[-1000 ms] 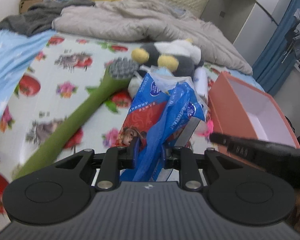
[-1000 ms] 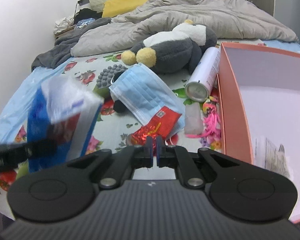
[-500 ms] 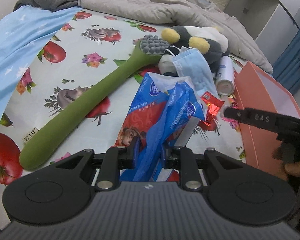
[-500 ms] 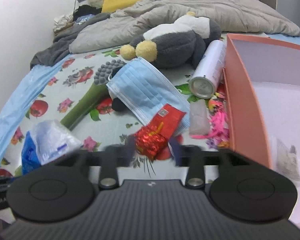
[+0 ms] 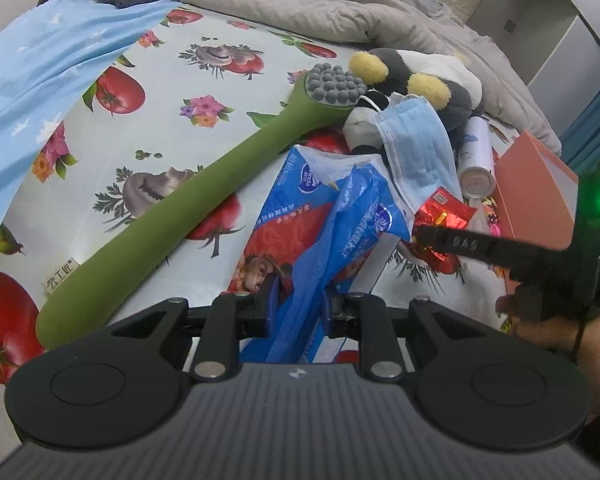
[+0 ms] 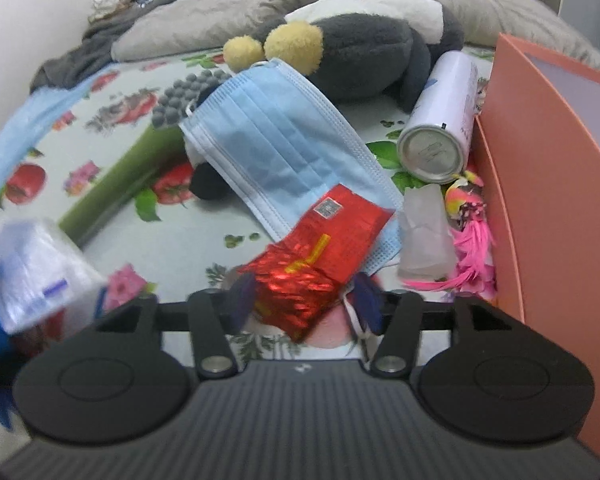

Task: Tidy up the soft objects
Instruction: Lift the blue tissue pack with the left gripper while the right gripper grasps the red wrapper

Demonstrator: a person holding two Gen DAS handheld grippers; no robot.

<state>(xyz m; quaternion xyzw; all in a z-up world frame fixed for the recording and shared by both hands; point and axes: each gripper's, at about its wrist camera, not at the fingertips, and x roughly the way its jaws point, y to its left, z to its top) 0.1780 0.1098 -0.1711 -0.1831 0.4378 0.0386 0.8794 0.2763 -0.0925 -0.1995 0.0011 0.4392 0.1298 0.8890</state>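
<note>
Left gripper (image 5: 298, 307) pinching the blue tissue pack (image 5: 332, 224), held above the bed sheet (image 5: 172, 80) near its front edge. Right gripper (image 6: 304, 304) with jaws opening around the red foil packet (image 6: 320, 256), pads not pressing. Packet lying on the blue face mask (image 6: 276, 136), just beside the orange box (image 6: 540, 184).

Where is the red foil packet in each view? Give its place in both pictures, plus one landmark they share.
Left wrist view: the red foil packet lies right of centre, partly behind the right claw reaching in from the right.
Right wrist view: the red foil packet lies at lower centre, between the opening jaws of the right claw, untouched by its pads.
Shared landmark: the blue face mask, whose lower end the packet overlaps.
</note>
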